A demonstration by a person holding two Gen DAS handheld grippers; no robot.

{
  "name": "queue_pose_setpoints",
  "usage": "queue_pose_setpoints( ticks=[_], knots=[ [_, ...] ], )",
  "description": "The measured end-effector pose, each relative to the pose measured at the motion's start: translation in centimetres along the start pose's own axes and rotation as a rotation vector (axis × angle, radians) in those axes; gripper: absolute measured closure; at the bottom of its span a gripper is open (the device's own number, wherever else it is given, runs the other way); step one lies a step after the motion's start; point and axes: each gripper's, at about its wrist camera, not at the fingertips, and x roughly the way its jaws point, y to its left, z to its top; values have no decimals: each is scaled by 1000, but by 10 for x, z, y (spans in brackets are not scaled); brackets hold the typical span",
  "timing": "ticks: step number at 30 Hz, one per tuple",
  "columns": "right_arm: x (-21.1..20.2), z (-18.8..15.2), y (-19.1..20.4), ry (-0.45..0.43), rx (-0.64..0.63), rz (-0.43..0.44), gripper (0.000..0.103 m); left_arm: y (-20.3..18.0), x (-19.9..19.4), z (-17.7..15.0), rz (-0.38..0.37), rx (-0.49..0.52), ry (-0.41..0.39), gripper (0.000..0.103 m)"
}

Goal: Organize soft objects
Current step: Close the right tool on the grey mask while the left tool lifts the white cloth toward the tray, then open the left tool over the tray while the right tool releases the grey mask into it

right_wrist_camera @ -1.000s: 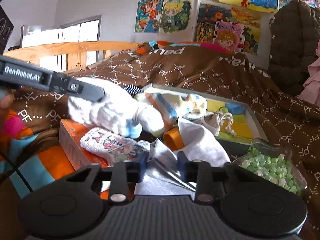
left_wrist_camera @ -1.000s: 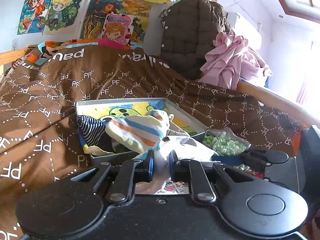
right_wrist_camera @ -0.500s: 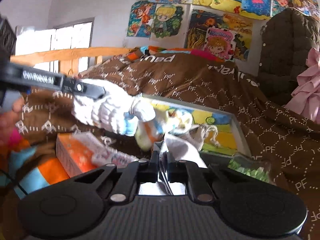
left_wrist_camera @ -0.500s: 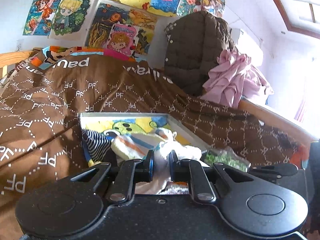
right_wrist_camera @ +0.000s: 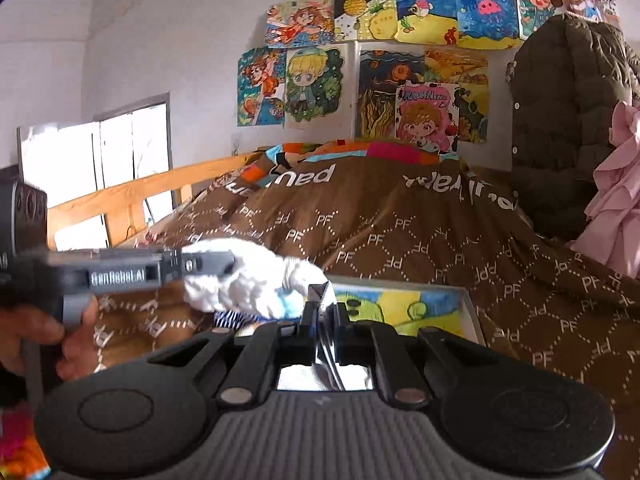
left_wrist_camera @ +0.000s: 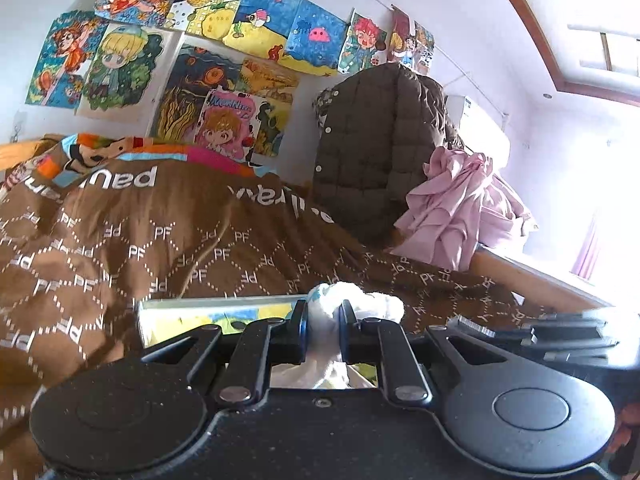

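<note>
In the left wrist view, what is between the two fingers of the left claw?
A white soft cloth bundle sits pinched in the left claw, bulging above the fingers; the left wrist view shows it.

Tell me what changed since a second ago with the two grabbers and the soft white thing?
The right hand-held gripper closed on a clear plastic bag and lifted it. The left hand-held gripper rose too, carrying the white sock bundle up off the picture tray, so the striped socks and green candy bag dropped out of sight. The left's grip on the bundle stayed the same, and the brown quilt did not move.
</note>
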Motion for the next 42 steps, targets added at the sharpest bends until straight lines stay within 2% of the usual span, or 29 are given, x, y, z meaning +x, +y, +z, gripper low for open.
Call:
queue_pose_setpoints(
  ticks=[6,10,12,19,28,33,37,42],
  knots=[
    [44,27,-13,8,53,28,94,17,33,6,5,-5,3,87],
    [75,35,-17,17,49,3,94,29,50,-1,1,-30,28,87],
    [93,38,-20,53,53,-5,94,33,57,-8,-3,-35,46,87],
    [137,15,-18,180,42,-18,94,46,75,-35,-1,-63,128,87],
    [174,5,-17,254,22,-40,92,55,103,-41,32,-100,268,87],
    [193,-1,-25,313,58,-44,89,62,115,-41,58,-143,333,85],
    [200,-8,-29,344,77,-40,88,62,124,-45,70,-142,396,83],
    [205,-14,-28,374,71,-36,83,60,127,-49,77,-124,428,82]
  ],
)
